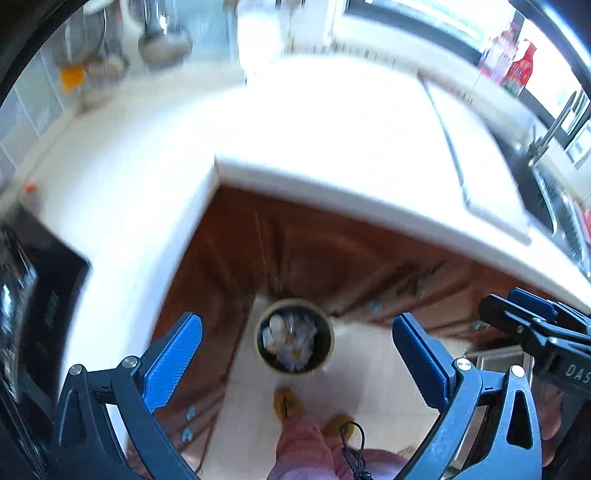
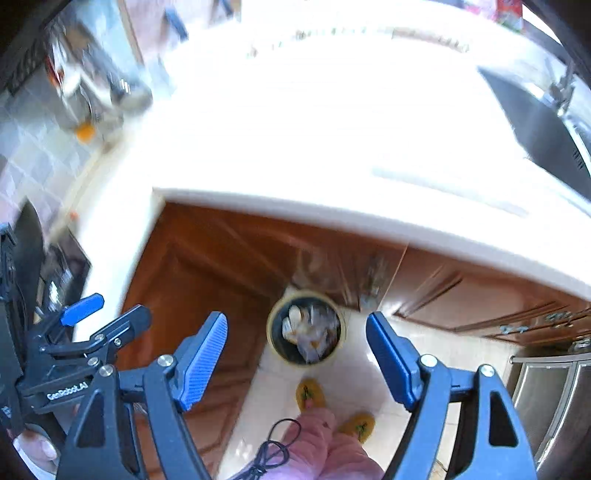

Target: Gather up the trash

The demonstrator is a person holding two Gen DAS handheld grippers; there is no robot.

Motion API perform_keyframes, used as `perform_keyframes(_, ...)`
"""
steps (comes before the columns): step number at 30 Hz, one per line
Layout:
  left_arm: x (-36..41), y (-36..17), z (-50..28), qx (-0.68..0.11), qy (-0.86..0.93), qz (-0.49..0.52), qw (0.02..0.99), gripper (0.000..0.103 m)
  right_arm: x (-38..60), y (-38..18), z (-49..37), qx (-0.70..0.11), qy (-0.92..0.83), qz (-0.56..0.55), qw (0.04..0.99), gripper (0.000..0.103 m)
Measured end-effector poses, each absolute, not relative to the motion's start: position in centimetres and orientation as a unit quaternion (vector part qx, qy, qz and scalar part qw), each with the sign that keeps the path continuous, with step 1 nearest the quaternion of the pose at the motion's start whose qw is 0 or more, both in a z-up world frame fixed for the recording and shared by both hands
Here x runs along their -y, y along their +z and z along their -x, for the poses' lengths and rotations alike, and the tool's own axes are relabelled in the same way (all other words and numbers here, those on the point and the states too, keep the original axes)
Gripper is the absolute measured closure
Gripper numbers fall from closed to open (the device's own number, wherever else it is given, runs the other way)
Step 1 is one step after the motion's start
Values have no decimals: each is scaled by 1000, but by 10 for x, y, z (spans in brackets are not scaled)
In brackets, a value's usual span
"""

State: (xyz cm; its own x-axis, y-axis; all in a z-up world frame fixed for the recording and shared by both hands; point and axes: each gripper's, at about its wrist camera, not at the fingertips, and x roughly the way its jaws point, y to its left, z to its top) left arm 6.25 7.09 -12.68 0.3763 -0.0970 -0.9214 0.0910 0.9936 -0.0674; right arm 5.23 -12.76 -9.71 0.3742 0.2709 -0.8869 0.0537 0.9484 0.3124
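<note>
We see strong daylight from the window (image 1: 424, 22) that burns the white countertop (image 1: 332, 129) into glare. Both pictures are blurred by motion, and their edges curve and darken.

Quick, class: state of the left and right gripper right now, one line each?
Left gripper: open, holding nothing, above the round dark trash bin filled with white crumpled rubbish.
Right gripper: open, holding nothing.

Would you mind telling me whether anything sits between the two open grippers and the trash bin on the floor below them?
Nothing visible does. The trash bin shows unobstructed between the fingers of the left hand-held gripper and the right hand-held gripper, both open and empty. The person's yellow slippers stand just beside it.
</note>
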Motion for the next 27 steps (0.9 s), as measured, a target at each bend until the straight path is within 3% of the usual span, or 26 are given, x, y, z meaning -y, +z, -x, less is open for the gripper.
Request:
perform_keyframes(10,-43,-20,-98,-486,-59,-17,872,1,151,26,-69,-457,14,-152,876,25)
perform_keyframes(15,-34,12,-112,-473,-85,-2,877,1,151,49,-74,-447,-5,-139,884,25)
perform_keyframes(27,-12,25,-120,-450,-91,-31,888,1,155,64,-75,-423,-45,-123,897,25)
